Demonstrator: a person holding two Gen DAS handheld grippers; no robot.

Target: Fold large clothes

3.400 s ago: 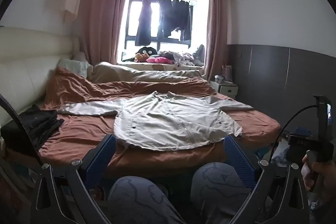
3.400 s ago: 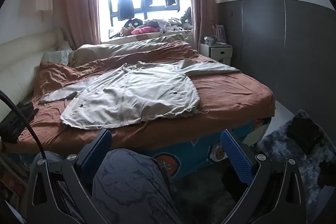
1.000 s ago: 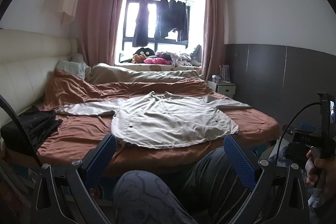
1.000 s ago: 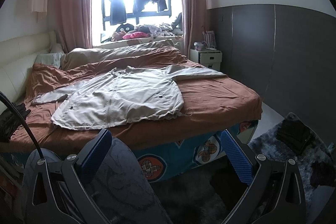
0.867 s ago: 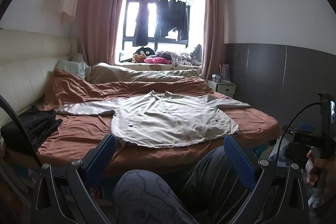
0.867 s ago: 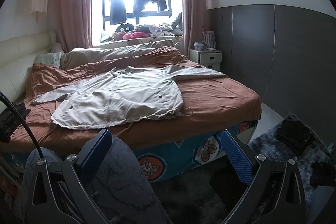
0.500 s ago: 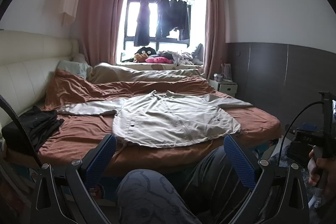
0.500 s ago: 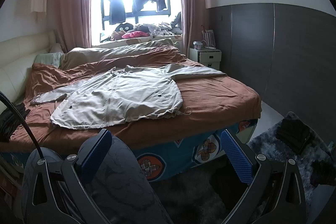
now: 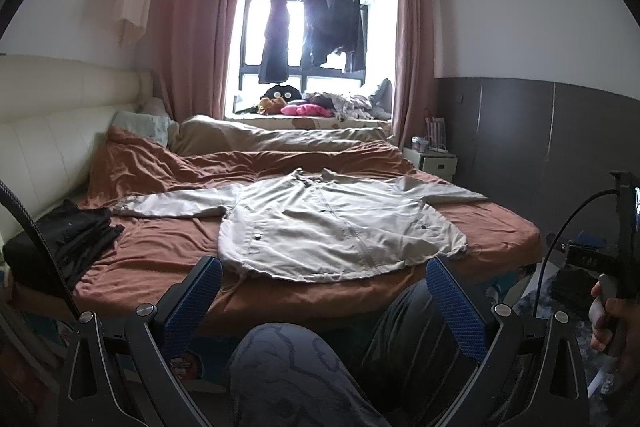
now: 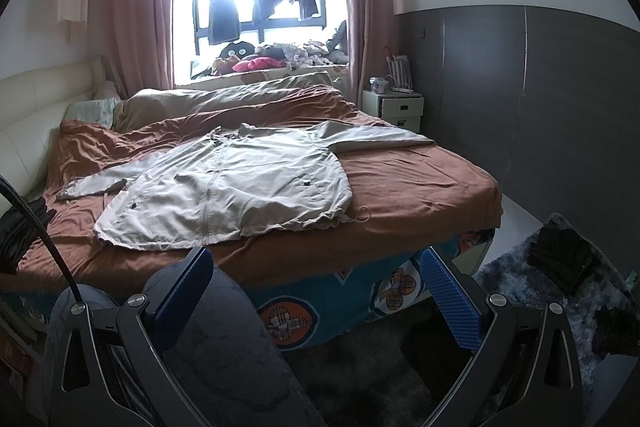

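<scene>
A large beige jacket [image 9: 332, 227] lies flat and face up on the rust-coloured bed sheet [image 9: 160, 251], sleeves spread to both sides, hem toward me. It also shows in the right wrist view [image 10: 232, 187]. My left gripper [image 9: 322, 291] is open and empty, held short of the bed above the person's knees. My right gripper [image 10: 316, 283] is open and empty, near the bed's front edge, to the right of the jacket's hem.
A pile of black clothes [image 9: 68, 239] lies at the bed's left edge. A rumpled duvet [image 9: 280, 143] fills the far half. A white nightstand [image 10: 394, 107] stands at the far right. A dark shaggy rug [image 10: 560, 287] with black clothes lies on the floor right.
Both views have shifted slightly; the jacket has not moved. The person's legs have shifted below the grippers. Both grippers stay open.
</scene>
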